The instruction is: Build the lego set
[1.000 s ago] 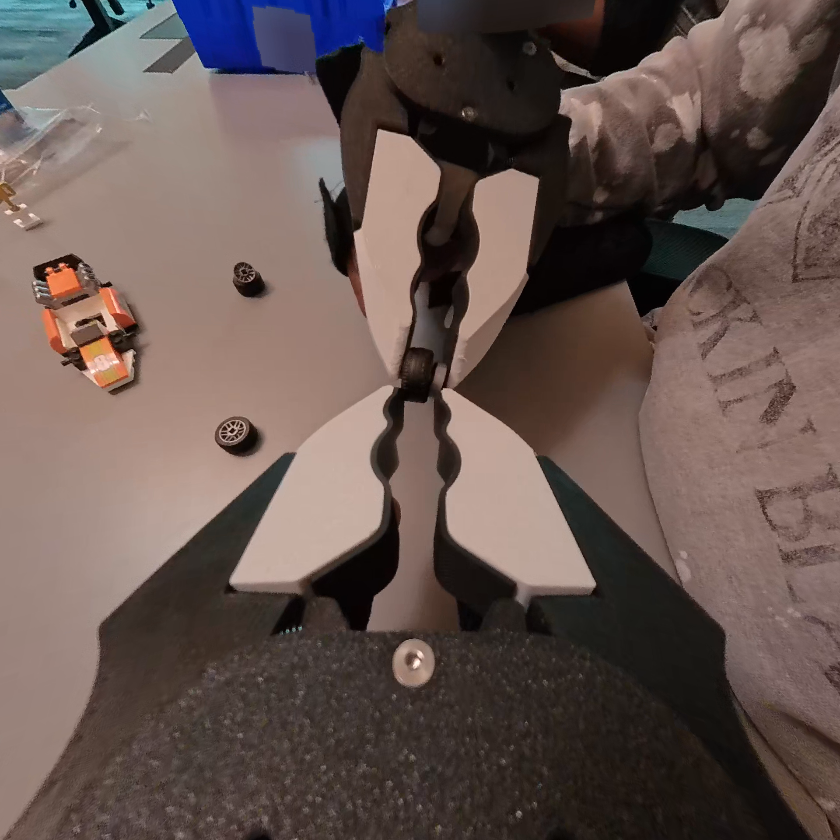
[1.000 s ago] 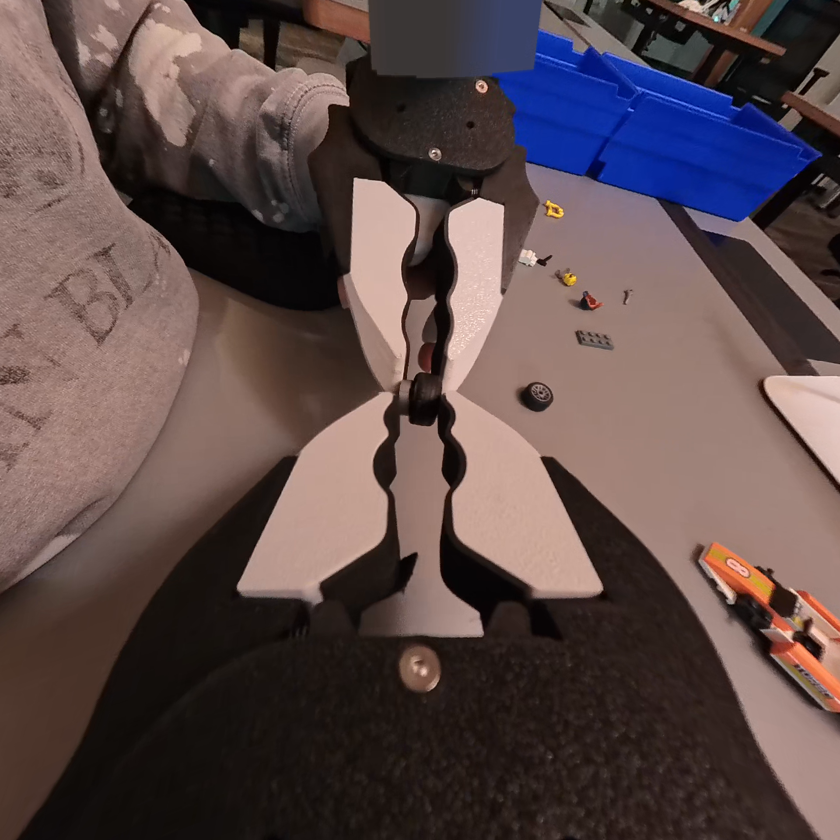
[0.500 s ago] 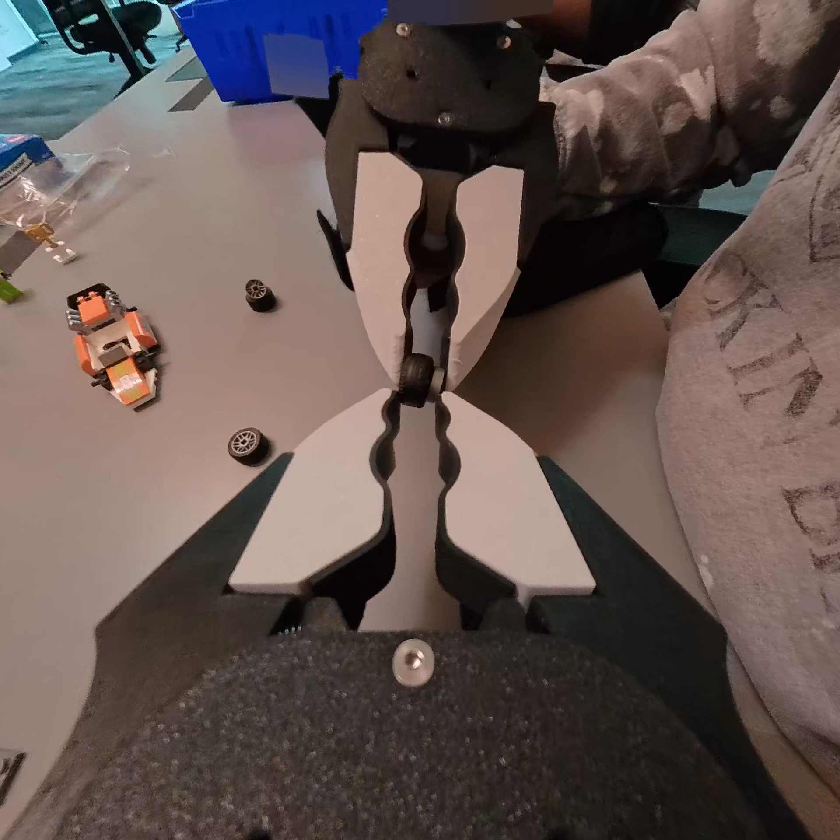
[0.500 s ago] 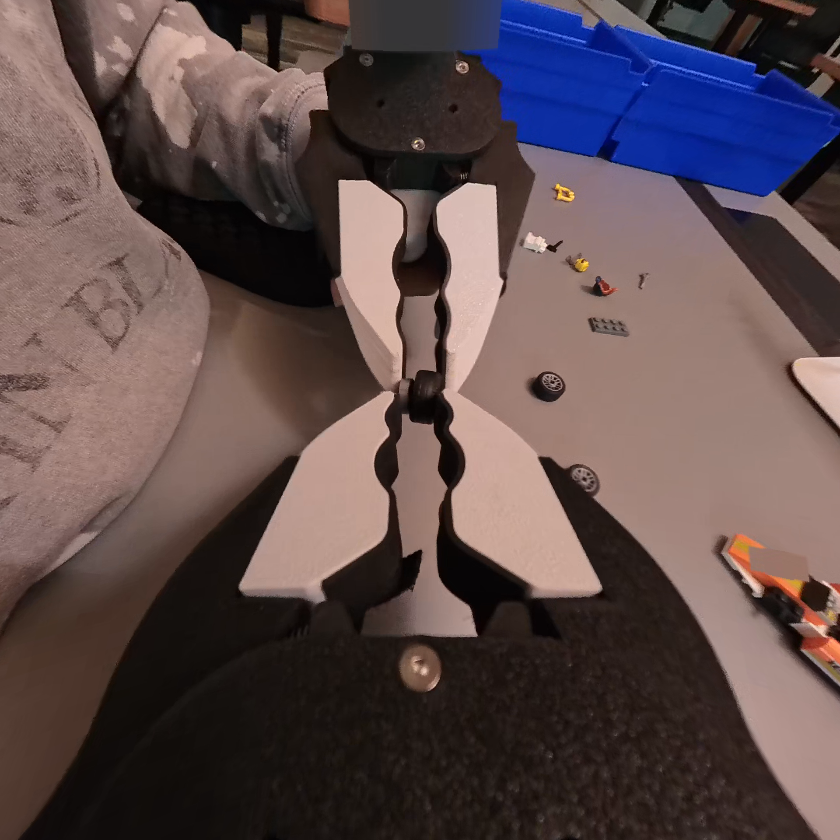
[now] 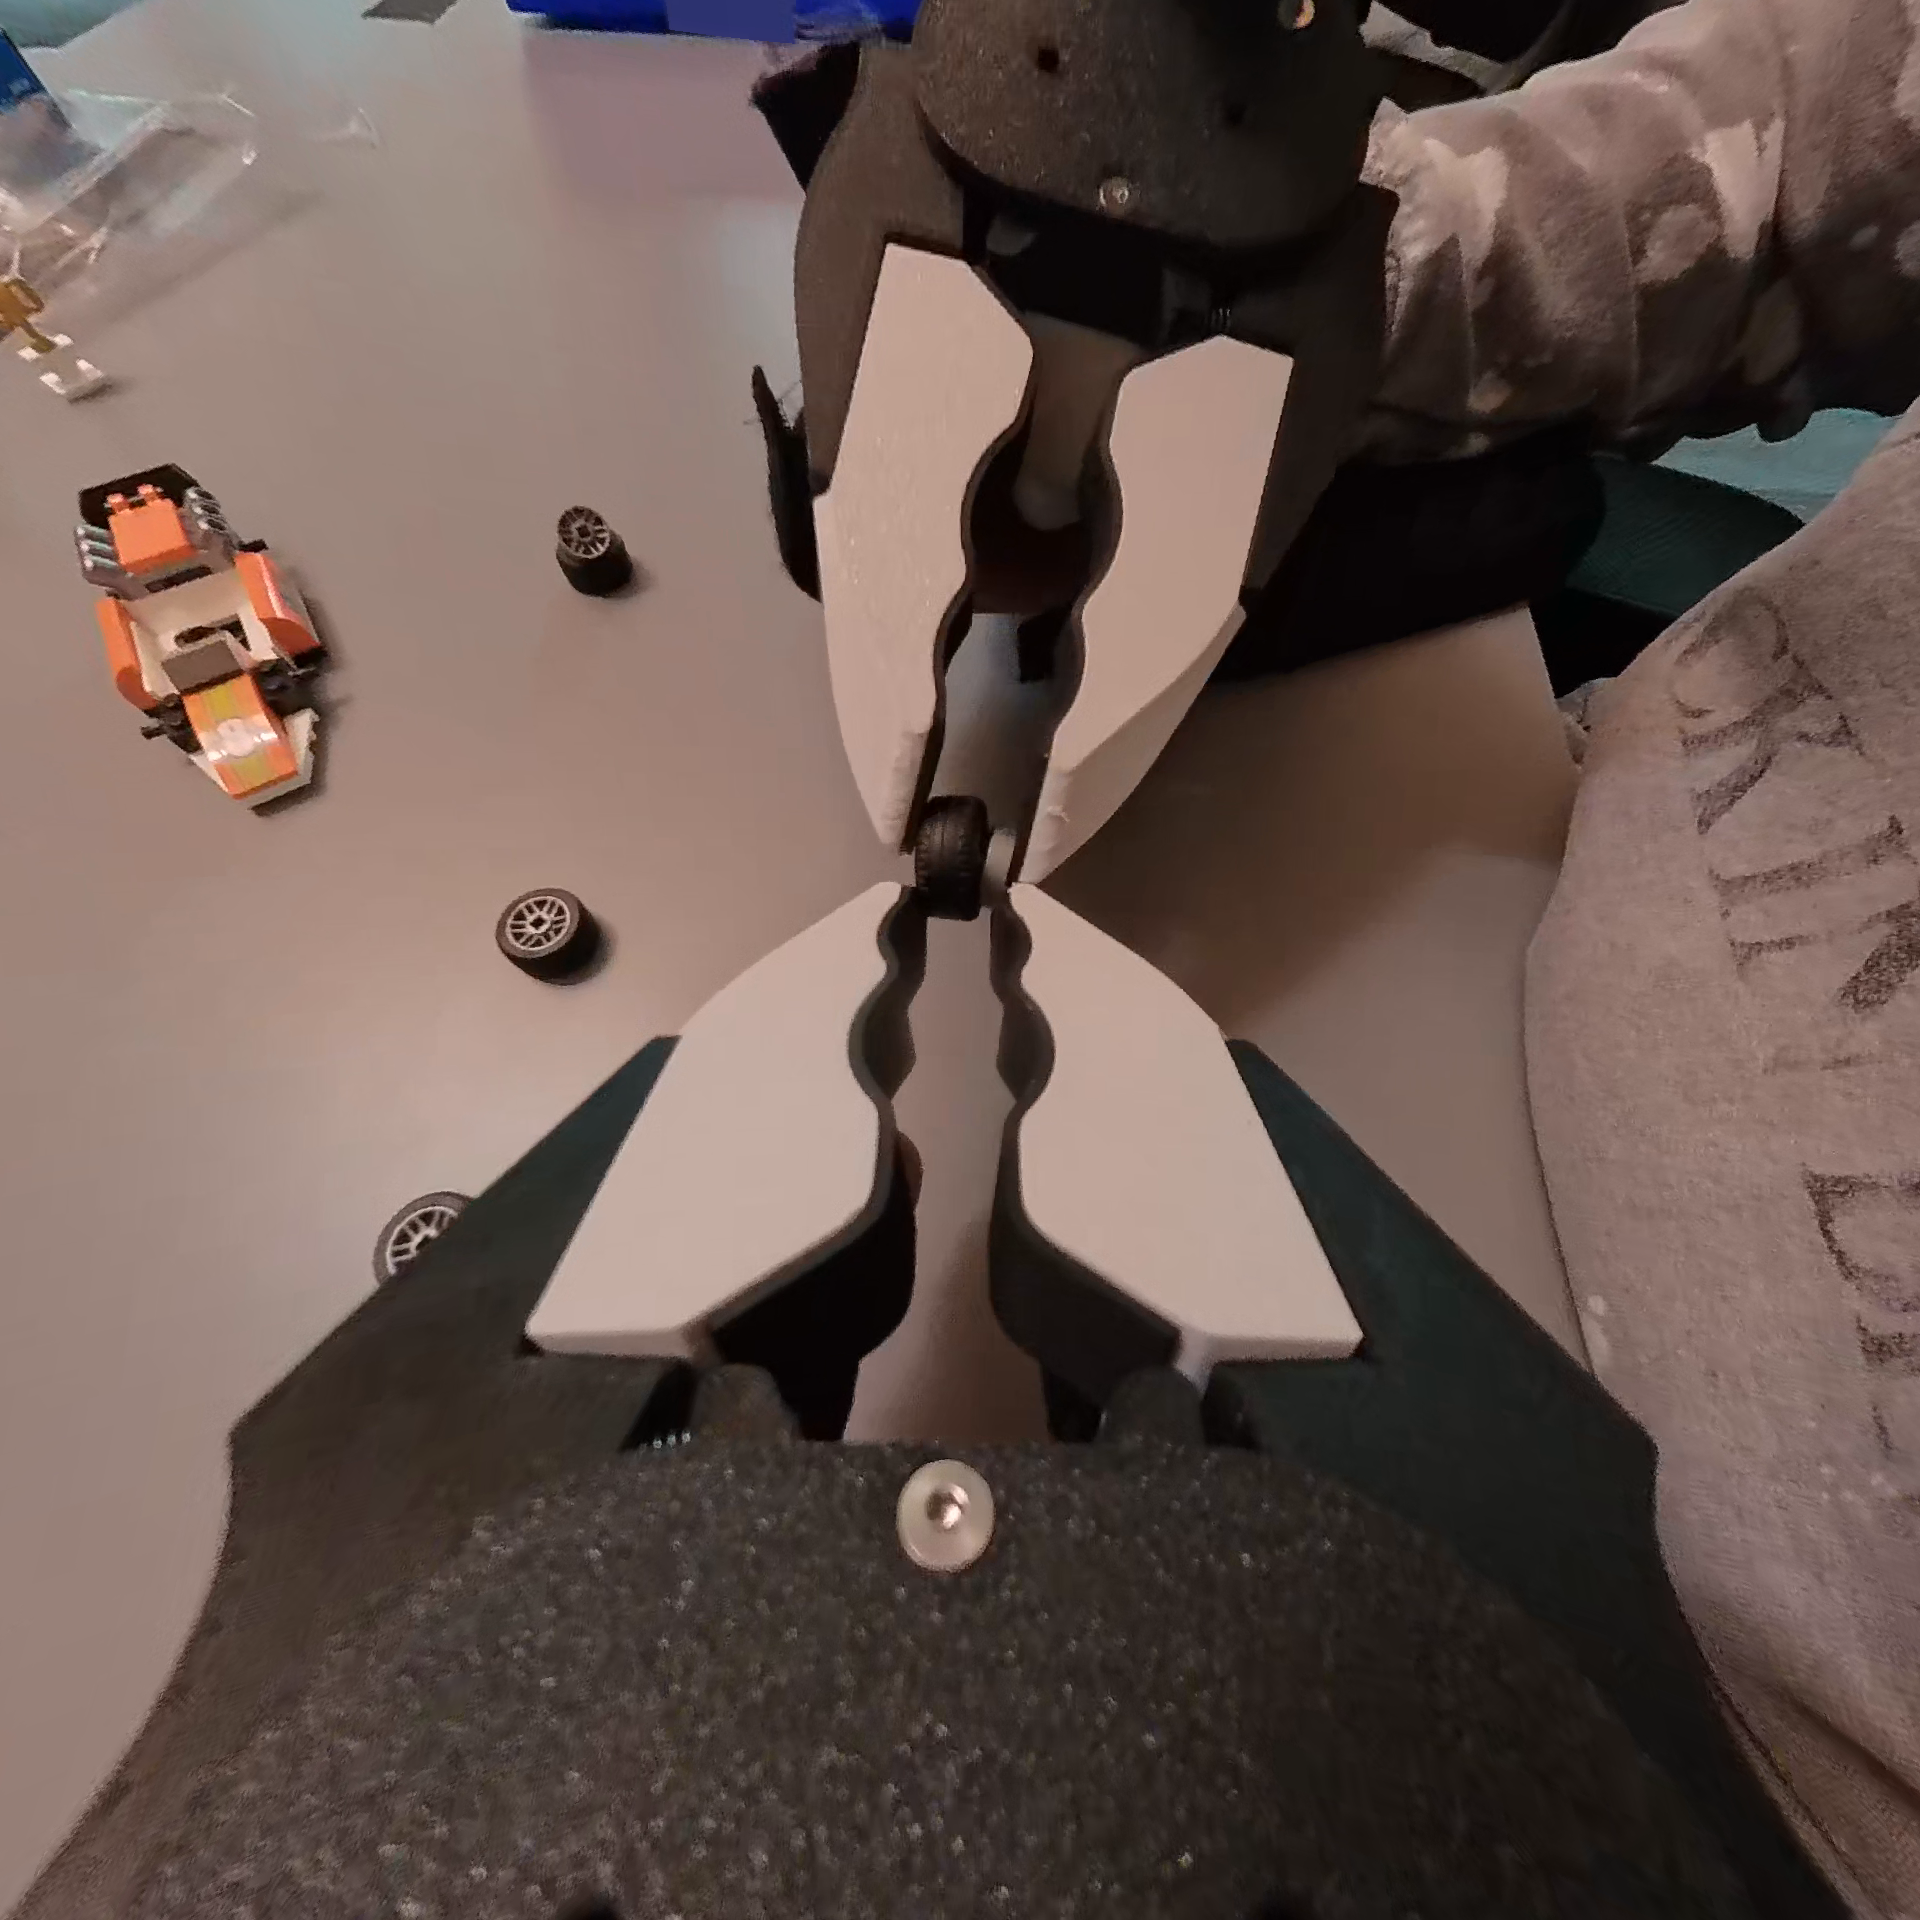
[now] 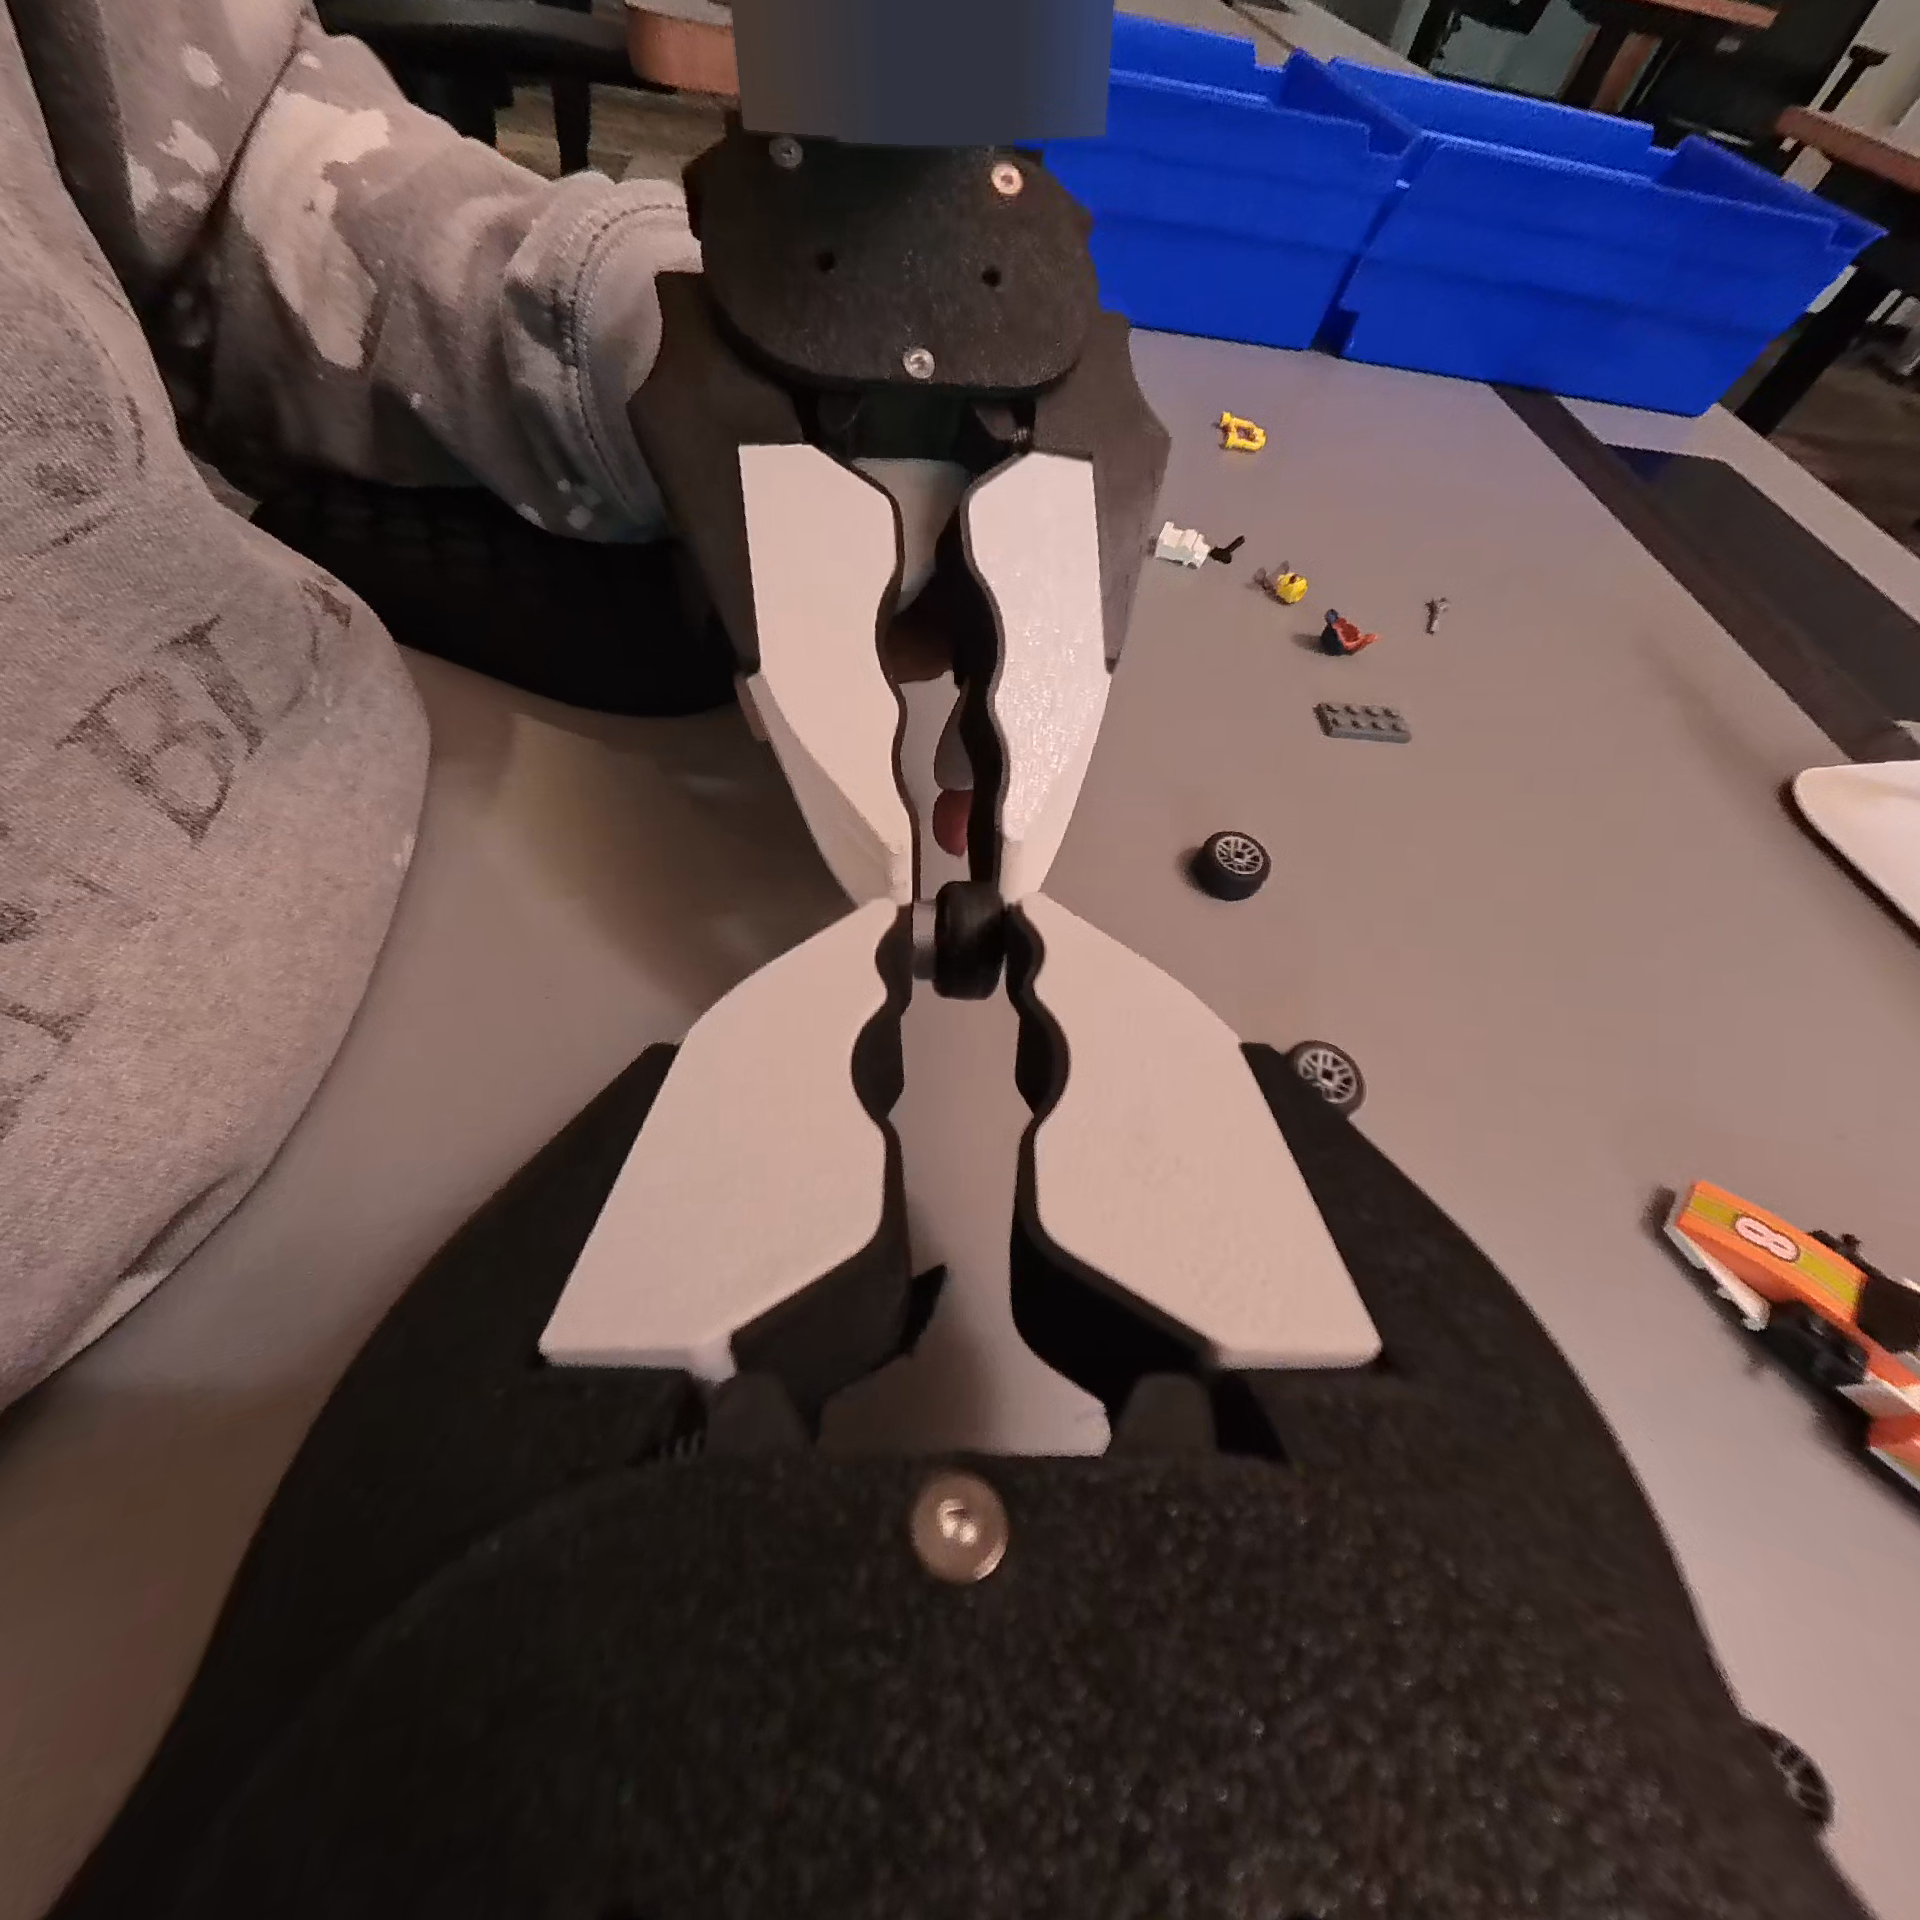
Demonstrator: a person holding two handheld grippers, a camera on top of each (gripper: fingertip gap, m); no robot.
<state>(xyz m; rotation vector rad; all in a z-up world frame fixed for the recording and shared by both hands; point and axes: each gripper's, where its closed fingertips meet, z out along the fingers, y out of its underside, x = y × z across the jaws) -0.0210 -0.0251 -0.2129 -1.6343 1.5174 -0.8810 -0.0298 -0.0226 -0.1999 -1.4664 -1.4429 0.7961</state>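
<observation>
Tyre (image 5: 951, 858) (black) sits clamped between both hand-held gripper tips, left (image 5: 948, 906) meeting right (image 6: 961, 940).

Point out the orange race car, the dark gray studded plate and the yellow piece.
orange race car (image 5: 208, 649): left wrist view, on its body.
dark gray studded plate (image 6: 1362, 721): right wrist view, studded top.
yellow piece (image 6: 1243, 432): right wrist view, its middle.

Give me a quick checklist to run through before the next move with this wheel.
1. Wheel pinched between the right gripper tips: ok.
2. Left gripper also gripping it: cannot tell, its tips only just meet the tyre.
3. Grey hub fully seated in the tyre: cannot tell.
4. Car body in view, flat on the table: ok.
5. Loose wheels clear of both grippers: ok.
</observation>
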